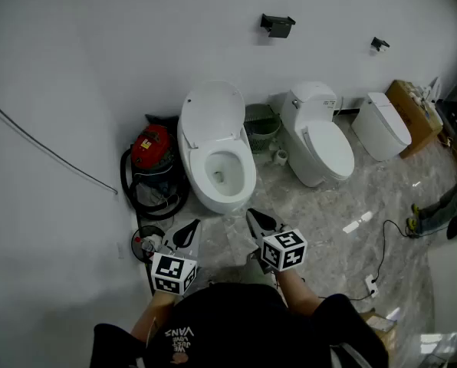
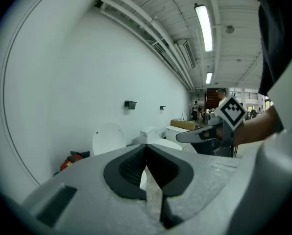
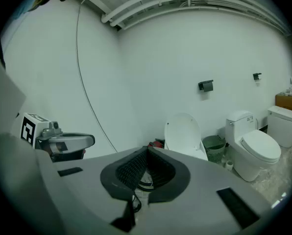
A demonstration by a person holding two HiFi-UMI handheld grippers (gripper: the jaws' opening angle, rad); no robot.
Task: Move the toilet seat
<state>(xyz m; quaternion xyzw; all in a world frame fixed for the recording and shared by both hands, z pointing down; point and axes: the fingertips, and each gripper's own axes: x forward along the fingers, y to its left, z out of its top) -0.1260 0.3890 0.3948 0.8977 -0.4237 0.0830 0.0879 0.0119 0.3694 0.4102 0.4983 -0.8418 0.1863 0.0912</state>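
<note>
Standing raised, toilet seat (image 1: 212, 113) well beyond left hand-held gripper (image 1: 192, 227) and right hand-held gripper (image 1: 253, 215), both closed.

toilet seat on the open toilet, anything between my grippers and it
Nothing visible does. Only floor lies between the shut left gripper, the shut right gripper and the open toilet. The red vacuum sits beside the toilet and the green basket behind it, both off the path.

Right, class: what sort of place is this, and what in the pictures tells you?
Probably a toilet showroom or workshop, not a home bathroom: three toilets stand in a row along one white wall, with a red vacuum cleaner beside them.
</note>
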